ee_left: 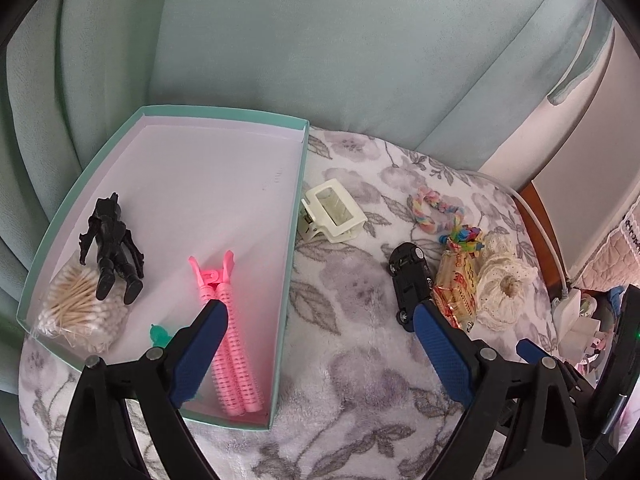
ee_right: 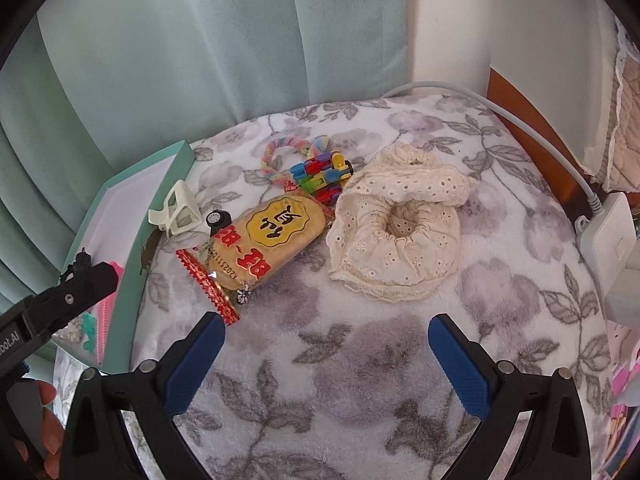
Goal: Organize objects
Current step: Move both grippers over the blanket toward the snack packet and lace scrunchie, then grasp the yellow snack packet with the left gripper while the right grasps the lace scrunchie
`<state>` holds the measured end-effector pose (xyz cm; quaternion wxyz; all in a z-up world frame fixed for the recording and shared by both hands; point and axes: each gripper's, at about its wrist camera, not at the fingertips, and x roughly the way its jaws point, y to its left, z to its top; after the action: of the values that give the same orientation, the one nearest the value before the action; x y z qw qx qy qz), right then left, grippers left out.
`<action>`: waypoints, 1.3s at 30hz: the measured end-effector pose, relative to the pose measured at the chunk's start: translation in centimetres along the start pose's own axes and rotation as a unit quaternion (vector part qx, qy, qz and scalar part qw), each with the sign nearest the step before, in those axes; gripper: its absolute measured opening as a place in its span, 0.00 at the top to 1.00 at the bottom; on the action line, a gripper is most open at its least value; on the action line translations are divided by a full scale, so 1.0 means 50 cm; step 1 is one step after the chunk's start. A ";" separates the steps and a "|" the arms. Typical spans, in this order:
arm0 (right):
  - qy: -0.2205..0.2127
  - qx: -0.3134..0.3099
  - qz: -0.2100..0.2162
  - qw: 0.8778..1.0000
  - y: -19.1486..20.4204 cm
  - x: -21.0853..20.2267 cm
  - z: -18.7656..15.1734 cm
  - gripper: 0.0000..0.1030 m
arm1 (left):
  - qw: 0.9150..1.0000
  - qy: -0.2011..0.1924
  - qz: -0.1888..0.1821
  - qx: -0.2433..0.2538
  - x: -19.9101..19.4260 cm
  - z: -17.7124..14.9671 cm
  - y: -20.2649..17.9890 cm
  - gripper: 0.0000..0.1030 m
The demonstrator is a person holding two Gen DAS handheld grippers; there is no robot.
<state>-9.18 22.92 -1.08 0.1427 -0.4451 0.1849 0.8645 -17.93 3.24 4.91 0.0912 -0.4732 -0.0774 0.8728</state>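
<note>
A teal box [ee_left: 298, 184] with a white floor holds a black figure [ee_left: 110, 240], a bag of cotton swabs [ee_left: 76, 308], pink hair rollers [ee_left: 230, 328] and a small green piece [ee_left: 158, 335]. My left gripper [ee_left: 320, 312] is open, one finger over the rollers, the other by a black toy car [ee_left: 410, 276]. A white hair claw [ee_left: 332, 212] lies beside the box. My right gripper [ee_right: 326, 330] is open above bare blanket, short of a snack packet [ee_right: 260, 240], a cream lace scrunchie [ee_right: 400, 224], a colourful block toy [ee_right: 320, 174] and a pastel braided ring [ee_right: 280, 156].
A floral blanket [ee_right: 360, 380] covers the surface. A green curtain [ee_left: 320, 40] hangs behind. At the right lie a grey cable [ee_right: 520, 120] and a white power strip [ee_right: 612, 236]. The box edge [ee_right: 160, 208] and the left tool [ee_right: 68, 292] sit at left, with a hand [ee_right: 44, 420] below.
</note>
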 end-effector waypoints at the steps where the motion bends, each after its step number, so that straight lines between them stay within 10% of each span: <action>1: 0.000 0.000 0.001 1.000 -0.001 0.002 0.001 0.00 | 1.000 0.000 -0.001 0.002 0.002 0.001 -0.003 0.08; 17: -0.032 0.031 -0.017 0.999 -0.062 0.002 0.039 0.01 | 0.998 0.003 -0.034 0.044 0.037 0.025 -0.073 0.10; 39: -0.040 0.027 -0.043 0.998 -0.091 0.030 0.094 0.61 | 0.992 0.049 -0.076 0.083 0.108 0.005 -0.166 0.53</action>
<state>-11.52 29.19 -0.64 0.1988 -0.4134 0.1833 0.8695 -20.32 12.53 2.51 0.1996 -0.4988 -0.0356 0.8426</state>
